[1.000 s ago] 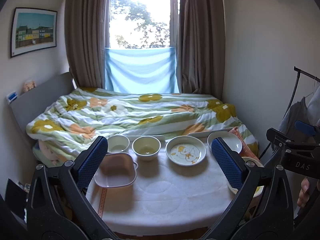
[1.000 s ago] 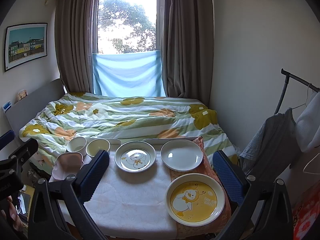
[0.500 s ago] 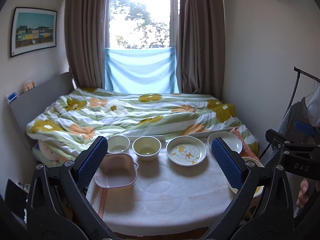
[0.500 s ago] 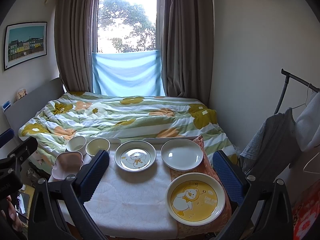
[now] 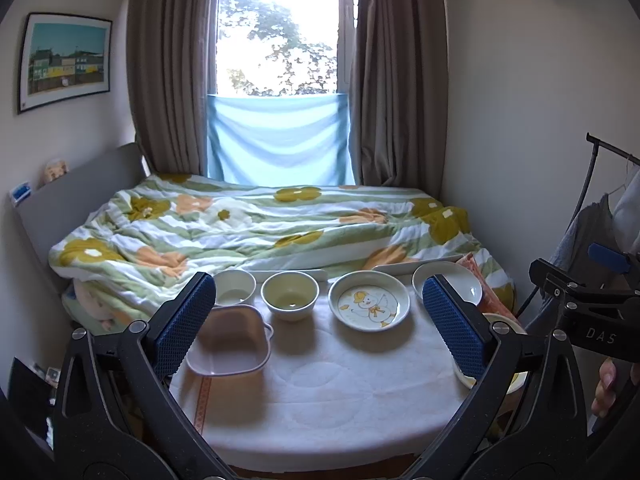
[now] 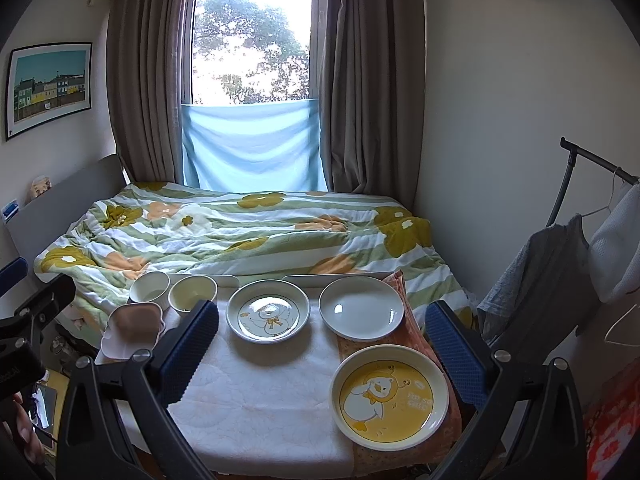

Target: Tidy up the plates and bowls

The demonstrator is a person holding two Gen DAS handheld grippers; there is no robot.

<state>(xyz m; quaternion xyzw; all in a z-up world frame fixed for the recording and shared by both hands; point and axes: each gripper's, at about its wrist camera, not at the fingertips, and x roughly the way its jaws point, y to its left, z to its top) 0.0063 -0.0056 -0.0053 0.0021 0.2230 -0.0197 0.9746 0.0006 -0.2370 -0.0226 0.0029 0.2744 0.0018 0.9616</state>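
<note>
On the cloth-covered desk [image 6: 256, 400], along the far edge: white bowl [image 6: 150, 286], cream bowl [image 6: 193, 294], duck-print plate [image 6: 268, 312], plain white plate [image 6: 362, 307]. Nearer, on the right, yellow duck plate [image 6: 390, 396]; on the left, pink square dish [image 5: 230, 340]. Above the near edge, left gripper [image 5: 320, 324] and right gripper [image 6: 322, 344], fingers spread wide, holding nothing, touching nothing.

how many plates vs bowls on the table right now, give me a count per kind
plates: 3 (yellow duck plate, plain white plate, white duck plate)
round bowls: 2 (white bowl, cream bowl)
pink square dish: 1
total: 6
</note>
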